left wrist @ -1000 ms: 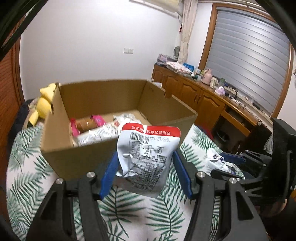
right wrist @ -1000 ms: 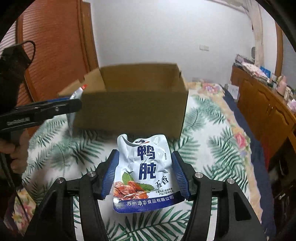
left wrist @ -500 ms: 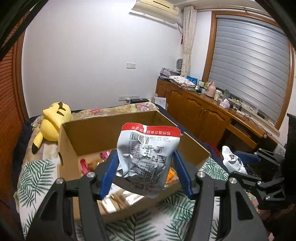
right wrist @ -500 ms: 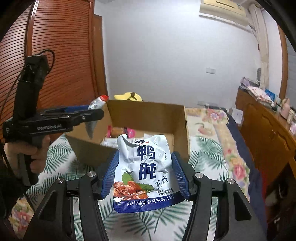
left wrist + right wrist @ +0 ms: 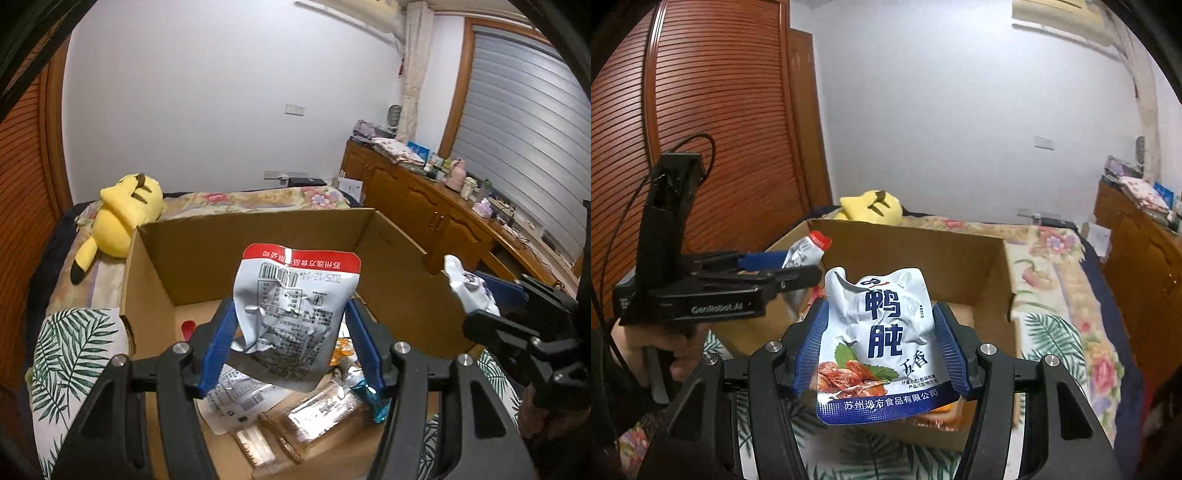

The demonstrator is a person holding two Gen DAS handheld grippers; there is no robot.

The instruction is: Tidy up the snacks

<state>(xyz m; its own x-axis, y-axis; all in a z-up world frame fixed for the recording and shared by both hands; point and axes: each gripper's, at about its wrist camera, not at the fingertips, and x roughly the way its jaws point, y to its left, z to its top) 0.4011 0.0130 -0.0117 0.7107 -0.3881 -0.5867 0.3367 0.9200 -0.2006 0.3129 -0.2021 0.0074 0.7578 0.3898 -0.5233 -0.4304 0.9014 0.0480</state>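
Pinched between the blue pads of the left gripper point(image 5: 291, 345), a silver snack pouch with a red top band point(image 5: 295, 317) stands upright, its back side facing the camera with a barcode and small printed text. In the left wrist view this pouch hangs over the open cardboard box point(image 5: 258, 254), which sits on a leaf-print bedspread point(image 5: 70, 350) and already holds several wrapped snacks point(image 5: 295, 417) on its floor. A yellow plush toy point(image 5: 122, 218) lies beyond the box's far left corner. At the right edge the other tool shows with its own pouch above the box's right wall.

From the right wrist view, the right gripper point(image 5: 879, 356) clamps a white and blue pouch point(image 5: 882, 347) with large blue characters and a picture of meat, held upright over the near rim of the box point(image 5: 979, 266). On the left a hand point(image 5: 657, 343) grips the left tool's handle, which points rightward over the box's left wall.
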